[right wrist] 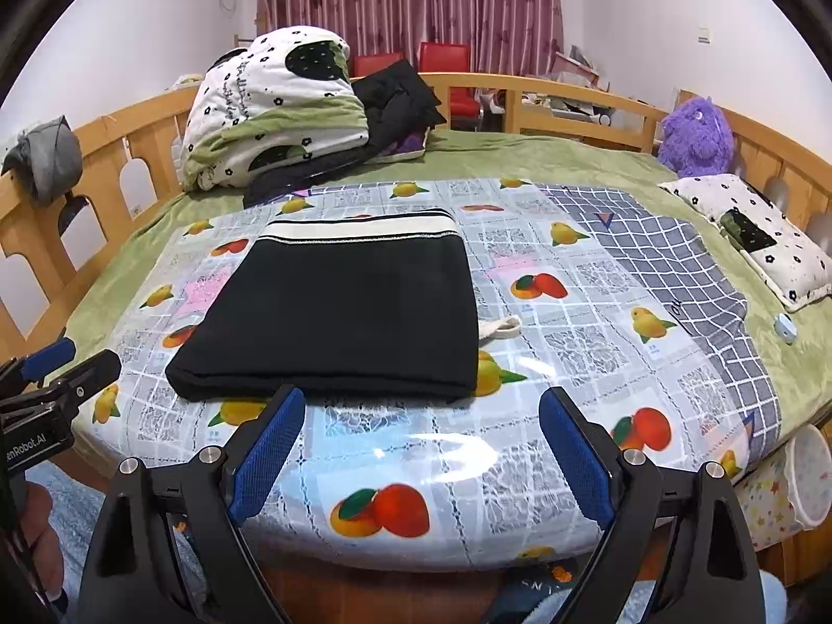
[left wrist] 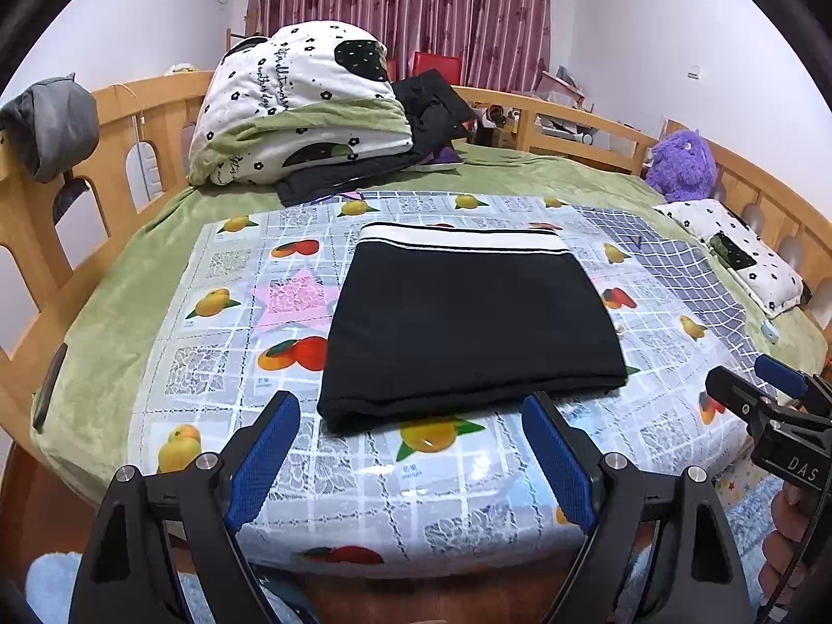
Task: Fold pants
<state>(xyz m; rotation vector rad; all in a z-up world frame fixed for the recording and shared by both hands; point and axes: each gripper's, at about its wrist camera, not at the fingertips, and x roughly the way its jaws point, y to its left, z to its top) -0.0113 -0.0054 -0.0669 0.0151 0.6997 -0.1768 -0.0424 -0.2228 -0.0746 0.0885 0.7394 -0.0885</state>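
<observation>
The black pants (left wrist: pixel 468 322) are lying folded into a flat rectangle on the fruit-print plastic cover (left wrist: pixel 291 307) spread over the bed (left wrist: pixel 130 281), white striped waistband toward the far edge, folded edge toward the near edge. The left gripper (left wrist: pixel 411 463) is hovering over the near edge of the cover, fingers standing wide with nothing between them, just short of the pants' near fold. The right gripper (right wrist: pixel 421 460) is hovering likewise, fingers wide and empty, off the pants' near right corner. Bare cover is showing on every side of the pants, broadest along the near edge and toward the right, where a grey checked cloth (right wrist: pixel 676 270) is lying. Wooden rails (left wrist: pixel 47 218) are bounding the far and side edges of the bed. A folded quilt (left wrist: pixel 301 104) is sitting at the far left corner, a purple plush toy (right wrist: pixel 694 130) at the far right. Only the right wrist view is showing a white loop (right wrist: pixel 502 327) sticking out from the pants' right edge.
</observation>
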